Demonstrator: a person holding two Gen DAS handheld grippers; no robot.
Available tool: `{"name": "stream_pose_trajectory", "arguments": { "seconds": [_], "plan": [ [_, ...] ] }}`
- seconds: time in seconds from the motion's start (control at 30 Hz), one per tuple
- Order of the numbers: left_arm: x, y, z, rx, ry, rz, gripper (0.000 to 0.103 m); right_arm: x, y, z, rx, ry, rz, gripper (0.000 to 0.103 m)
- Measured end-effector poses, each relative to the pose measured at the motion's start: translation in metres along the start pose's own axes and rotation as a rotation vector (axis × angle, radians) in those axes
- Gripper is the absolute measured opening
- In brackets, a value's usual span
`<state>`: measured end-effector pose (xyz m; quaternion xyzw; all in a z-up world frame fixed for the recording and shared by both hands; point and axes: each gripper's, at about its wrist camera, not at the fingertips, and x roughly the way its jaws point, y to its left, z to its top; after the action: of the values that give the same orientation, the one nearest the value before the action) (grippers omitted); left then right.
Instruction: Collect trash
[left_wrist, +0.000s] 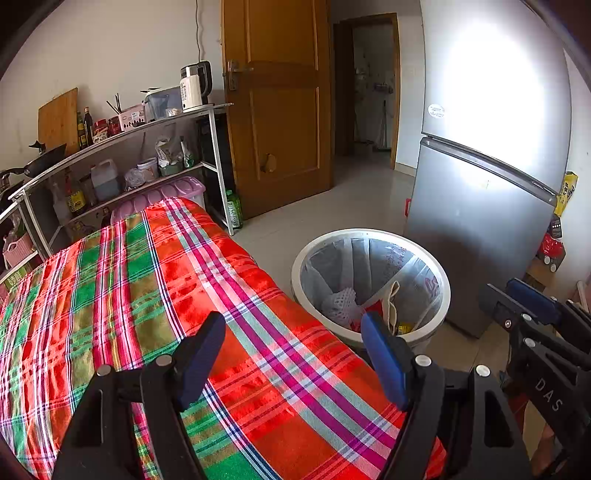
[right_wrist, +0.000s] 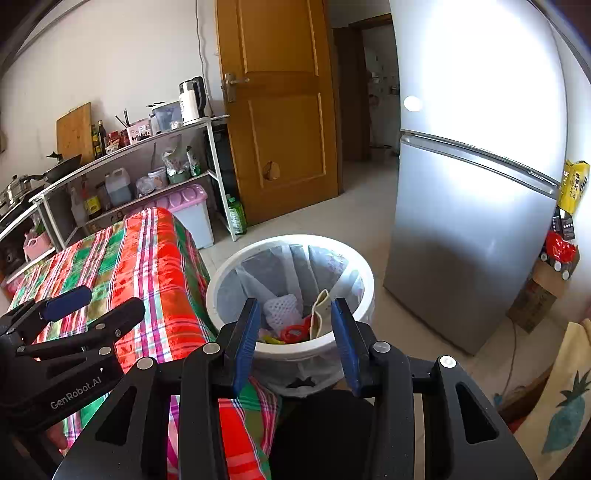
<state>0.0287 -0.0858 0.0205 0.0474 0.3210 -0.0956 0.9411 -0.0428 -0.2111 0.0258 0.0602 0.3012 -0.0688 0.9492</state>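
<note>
Beside the plaid table edge (left_wrist: 280, 295), lined bin (right_wrist: 221, 273), both hand-held grippers (left_wrist: 291, 354) (right_wrist: 295, 339) parted, empty.

the trash bin (right_wrist: 290, 245) has its near rim hidden behind the right claw (right_wrist: 295, 341), and its trash is partly screened. glare washes out the fridge (left_wrist: 487, 110) door. shelf (left_wrist: 122, 129) labels are too small to read.

Kitchen corner with a plaid cloth and a fridge

A red and green plaid cloth (left_wrist: 155, 295) covers the worktop. Behind it stands a metal shelf rack (left_wrist: 122, 155) with an electric kettle (left_wrist: 194, 86), bottles and a wok (left_wrist: 44, 158). A silver fridge (right_wrist: 472, 206) stands beside the wooden door (right_wrist: 277, 110).
</note>
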Motion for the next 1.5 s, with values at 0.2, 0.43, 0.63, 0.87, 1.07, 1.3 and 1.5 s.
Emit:
{"name": "stream_pose_trajectory", "arguments": {
  "seconds": [0.2, 0.43, 0.63, 0.87, 1.07, 1.3, 1.5],
  "plan": [
    [-0.0004, 0.0011, -0.0005, -0.003, 0.002, 0.001, 0.078, -0.0002, 0.0003, 0.0003, -0.002, 0.003, -0.001, 0.041],
    [-0.0010, 0.0010, -0.0002, -0.002, 0.002, 0.002, 0.078, -0.0007, 0.0009, -0.0001, -0.002, 0.004, 0.001, 0.041],
    [0.0000, 0.0016, -0.0009, -0.001, 0.004, 0.002, 0.078, -0.0005, 0.0010, -0.0002, -0.003, 0.005, 0.001, 0.041],
    [0.0003, 0.0016, -0.0010, -0.001, 0.005, 0.002, 0.078, -0.0005, 0.0011, -0.0001, -0.002, 0.006, 0.001, 0.041],
    [0.0005, 0.0018, -0.0012, 0.000, 0.005, 0.001, 0.078, 0.0001, 0.0027, -0.0010, -0.004, 0.006, 0.002, 0.041],
    [0.0002, 0.0020, -0.0012, -0.001, 0.005, 0.001, 0.078, 0.0008, 0.0016, -0.0005, -0.006, 0.006, 0.003, 0.041],
    [0.0008, 0.0021, -0.0008, -0.002, 0.006, 0.002, 0.078, 0.0013, 0.0021, -0.0002, -0.006, 0.005, 0.003, 0.041]
  ]
}}
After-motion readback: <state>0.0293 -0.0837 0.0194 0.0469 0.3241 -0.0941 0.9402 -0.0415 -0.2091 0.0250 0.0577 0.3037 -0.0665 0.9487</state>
